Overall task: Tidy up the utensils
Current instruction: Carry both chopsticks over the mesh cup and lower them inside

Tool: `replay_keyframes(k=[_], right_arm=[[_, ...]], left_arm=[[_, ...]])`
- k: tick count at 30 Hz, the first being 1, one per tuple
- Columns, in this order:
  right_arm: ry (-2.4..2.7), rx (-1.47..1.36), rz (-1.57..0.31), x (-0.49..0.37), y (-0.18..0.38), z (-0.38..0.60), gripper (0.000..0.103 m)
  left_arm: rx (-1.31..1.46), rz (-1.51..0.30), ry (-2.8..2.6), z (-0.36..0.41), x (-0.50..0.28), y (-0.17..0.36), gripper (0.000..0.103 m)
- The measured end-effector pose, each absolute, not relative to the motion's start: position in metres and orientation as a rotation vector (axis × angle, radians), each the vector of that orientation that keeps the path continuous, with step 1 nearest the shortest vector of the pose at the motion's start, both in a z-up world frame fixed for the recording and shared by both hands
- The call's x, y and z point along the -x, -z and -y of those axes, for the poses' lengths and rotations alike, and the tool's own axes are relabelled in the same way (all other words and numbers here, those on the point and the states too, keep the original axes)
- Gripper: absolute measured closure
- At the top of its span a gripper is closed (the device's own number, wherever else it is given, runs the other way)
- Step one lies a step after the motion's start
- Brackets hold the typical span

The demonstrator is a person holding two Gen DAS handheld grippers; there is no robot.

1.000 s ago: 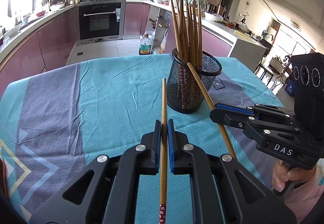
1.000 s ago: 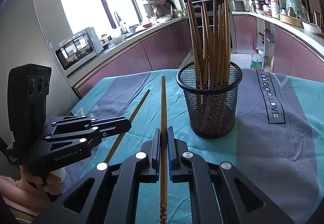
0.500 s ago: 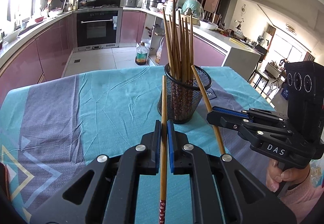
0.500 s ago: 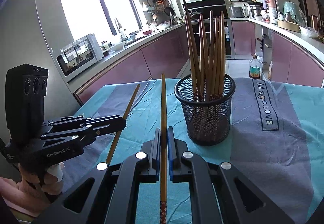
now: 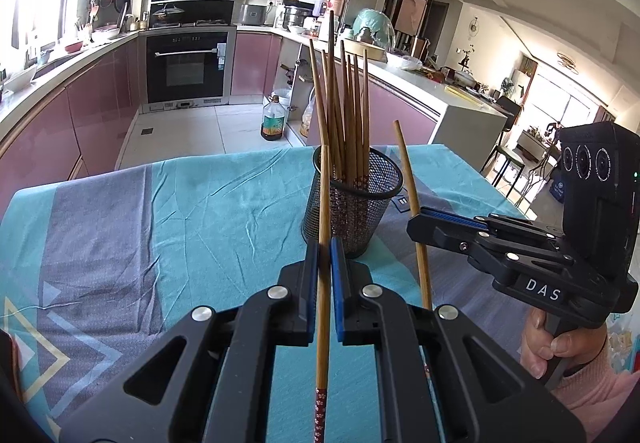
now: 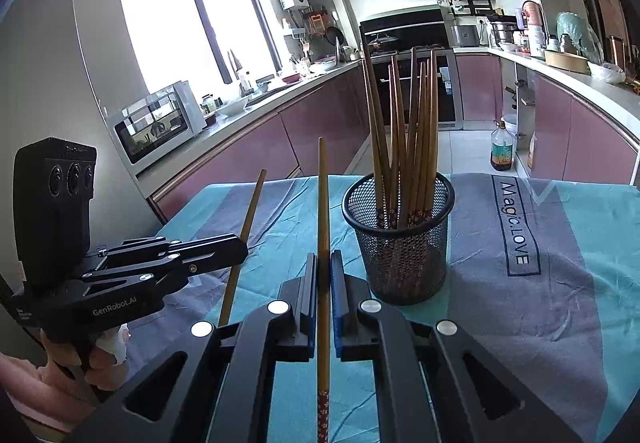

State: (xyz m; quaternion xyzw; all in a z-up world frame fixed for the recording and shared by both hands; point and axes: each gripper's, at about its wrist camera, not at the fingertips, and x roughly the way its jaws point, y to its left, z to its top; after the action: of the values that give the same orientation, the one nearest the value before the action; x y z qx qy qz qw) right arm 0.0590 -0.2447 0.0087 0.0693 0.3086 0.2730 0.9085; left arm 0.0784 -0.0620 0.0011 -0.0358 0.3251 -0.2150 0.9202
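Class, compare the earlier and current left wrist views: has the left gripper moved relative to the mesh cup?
Yes. The left gripper, shut on its chopstick, has risen and tipped back: the mesh cup sits lower and smaller in view, and the chopstick tip now overlaps the cup's rim.

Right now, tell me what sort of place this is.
A home kitchen, most likely: a built-in oven set among pink cabinets, a microwave on the counter, and a mesh holder of chopsticks on a clothed table.

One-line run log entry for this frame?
left gripper: shut on wooden chopstick | right gripper: shut on second chopstick | black mesh holder: upright
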Motion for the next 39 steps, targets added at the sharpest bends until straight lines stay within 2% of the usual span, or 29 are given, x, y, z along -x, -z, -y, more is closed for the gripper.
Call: replay_keyframes(k=[39], right_arm=[[-0.547, -0.166, -0.571, -0.062, -0.032, 0.258, 0.098]], left_arm=[[0.076, -0.61, 0.458, 0.067, -0.082, -0.019, 0.096]])
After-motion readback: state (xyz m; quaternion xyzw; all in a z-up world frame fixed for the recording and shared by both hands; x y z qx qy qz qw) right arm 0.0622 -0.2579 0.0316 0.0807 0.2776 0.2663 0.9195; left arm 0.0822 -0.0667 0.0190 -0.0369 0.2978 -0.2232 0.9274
